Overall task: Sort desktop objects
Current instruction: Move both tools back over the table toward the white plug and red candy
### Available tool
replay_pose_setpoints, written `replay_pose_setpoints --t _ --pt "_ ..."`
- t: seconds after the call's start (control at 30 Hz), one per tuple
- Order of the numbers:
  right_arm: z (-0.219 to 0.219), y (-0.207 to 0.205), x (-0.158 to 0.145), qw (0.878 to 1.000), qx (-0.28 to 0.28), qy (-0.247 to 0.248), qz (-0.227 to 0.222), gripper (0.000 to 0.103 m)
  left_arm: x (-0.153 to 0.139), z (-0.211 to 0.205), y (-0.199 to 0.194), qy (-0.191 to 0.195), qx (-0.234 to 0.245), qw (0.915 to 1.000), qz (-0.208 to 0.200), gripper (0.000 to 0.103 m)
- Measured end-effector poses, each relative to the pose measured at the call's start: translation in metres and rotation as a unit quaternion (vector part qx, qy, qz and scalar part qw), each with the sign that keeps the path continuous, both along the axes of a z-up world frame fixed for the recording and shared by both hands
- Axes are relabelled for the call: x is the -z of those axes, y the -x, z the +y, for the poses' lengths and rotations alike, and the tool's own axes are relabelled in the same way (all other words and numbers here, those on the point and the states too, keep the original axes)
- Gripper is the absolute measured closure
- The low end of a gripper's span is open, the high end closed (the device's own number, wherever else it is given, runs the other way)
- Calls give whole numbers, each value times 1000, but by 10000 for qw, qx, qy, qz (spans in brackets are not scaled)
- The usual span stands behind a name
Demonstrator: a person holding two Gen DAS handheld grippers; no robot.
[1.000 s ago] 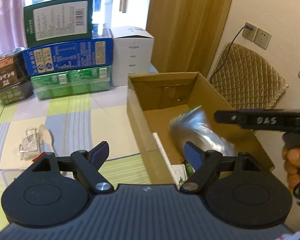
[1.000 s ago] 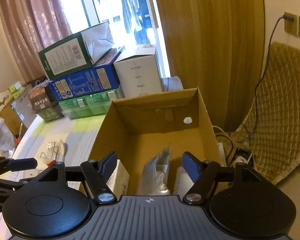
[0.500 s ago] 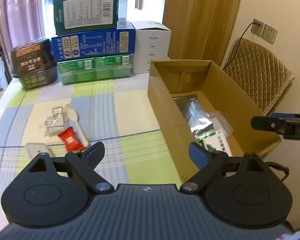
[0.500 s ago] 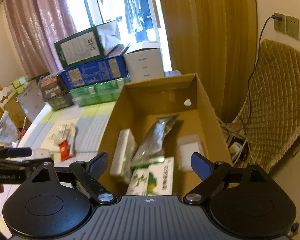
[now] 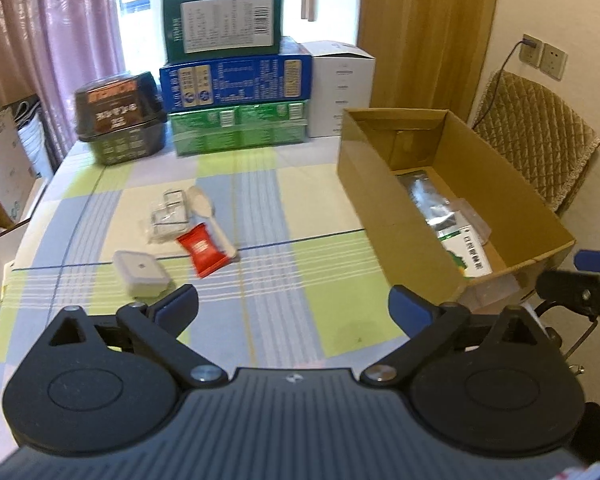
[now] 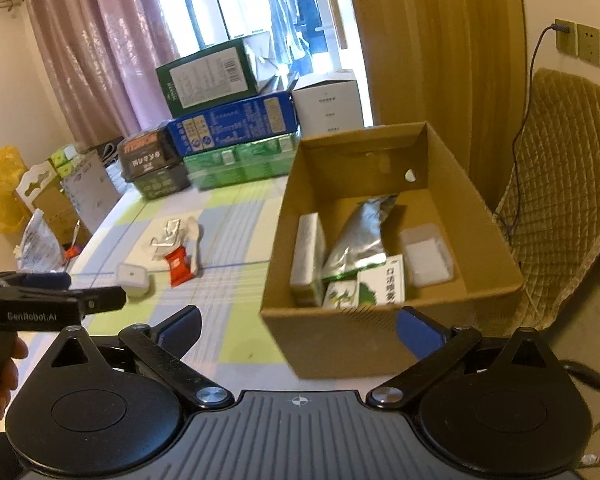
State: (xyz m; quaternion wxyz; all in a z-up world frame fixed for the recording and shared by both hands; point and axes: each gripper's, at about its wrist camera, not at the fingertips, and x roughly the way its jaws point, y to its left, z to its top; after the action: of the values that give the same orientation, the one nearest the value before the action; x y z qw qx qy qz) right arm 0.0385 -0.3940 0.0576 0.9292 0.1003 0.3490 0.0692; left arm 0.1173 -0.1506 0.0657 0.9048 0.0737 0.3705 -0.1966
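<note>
An open cardboard box [image 5: 376,200] [image 6: 284,216] stands at the table's right side and holds a silver foil pouch [image 6: 360,236], green-and-white packets [image 6: 384,286] and a clear lidded container [image 6: 426,256]. On the checked tablecloth lie a red sachet [image 5: 202,250] [image 6: 178,266], a small white case [image 5: 140,270] [image 6: 132,278], a white spoon [image 5: 210,212] and a clear bag with metal clips [image 5: 168,216]. My left gripper [image 5: 294,306] hovers open and empty above the near table, short of these items. My right gripper [image 6: 298,324] is open and empty before the box's near wall.
Stacked green, blue and white cartons [image 5: 236,80] and a black container [image 5: 120,120] line the far edge of the table. A quilted chair [image 6: 560,208] stands right of the box, with wall sockets [image 6: 578,42] and a cable behind. Bags and boxes [image 6: 44,200] crowd the floor at left.
Both grippers have drawn back and up from the cardboard box. The silver pouch, seen moving over the box a second ago, now lies inside it. More of the table shows.
</note>
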Motion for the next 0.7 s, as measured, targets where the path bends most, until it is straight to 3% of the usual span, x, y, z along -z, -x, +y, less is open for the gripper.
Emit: replay_pose_setpoints --t 0.3,0.4,0.7 --pt "31 17 16 9996 -170 -45 217 2 13 38 14 -182 -258 9995 12 1" --pt "43 23 24 9991 -293 16 308 2 24 54 24 -471 -332 9983 -51 1" --pt "80 24 45 9967 -626 -31 519 2 47 109 30 -485 -843 9949 280 1"
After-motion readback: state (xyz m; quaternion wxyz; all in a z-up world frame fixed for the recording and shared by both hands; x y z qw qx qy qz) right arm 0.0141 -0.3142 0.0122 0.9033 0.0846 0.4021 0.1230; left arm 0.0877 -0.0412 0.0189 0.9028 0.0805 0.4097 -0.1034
